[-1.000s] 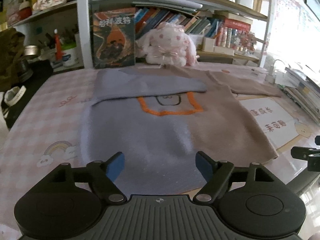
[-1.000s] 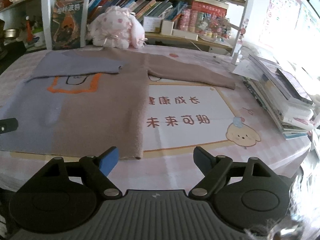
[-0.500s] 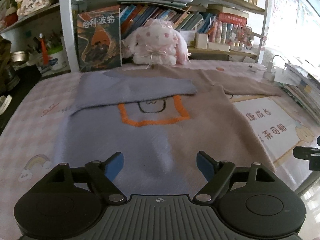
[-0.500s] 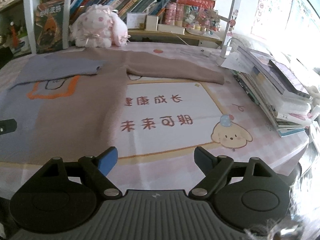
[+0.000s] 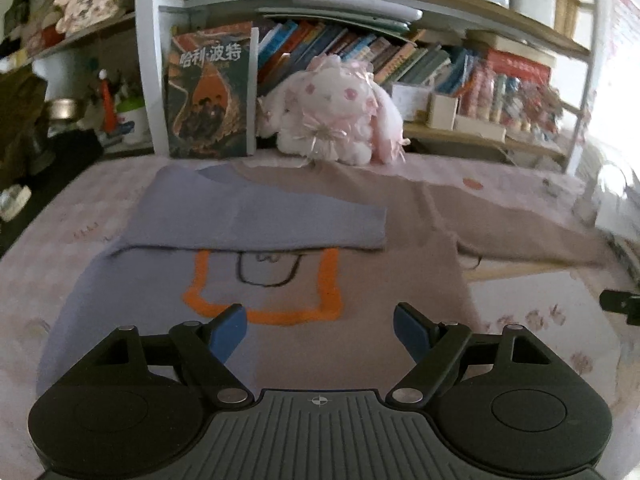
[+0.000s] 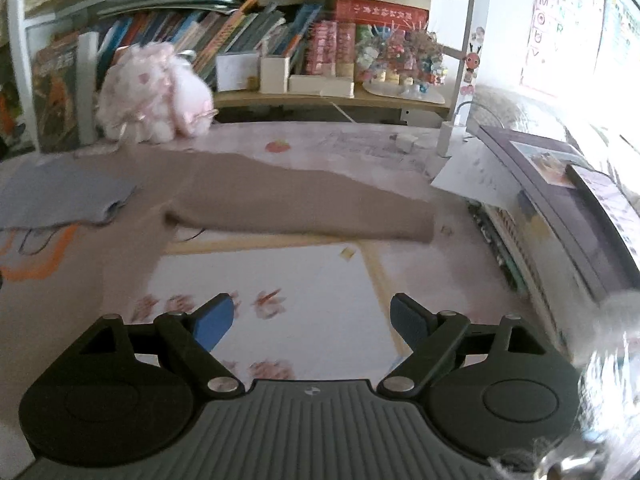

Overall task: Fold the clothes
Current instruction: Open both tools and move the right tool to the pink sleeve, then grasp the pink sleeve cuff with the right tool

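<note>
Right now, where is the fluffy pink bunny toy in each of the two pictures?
Left wrist view: the bunny toy sits at upper centre, at the far edge of the table, just behind the sweater's collar.
Right wrist view: the bunny toy is at upper left, blurred.
Shared landmark: the brown sleeve stretched out to the right of the bunny.

crowded bookshelf (image 5: 360,52) behind pink table (image 6: 320,140), bright window (image 6: 600,60).
</note>
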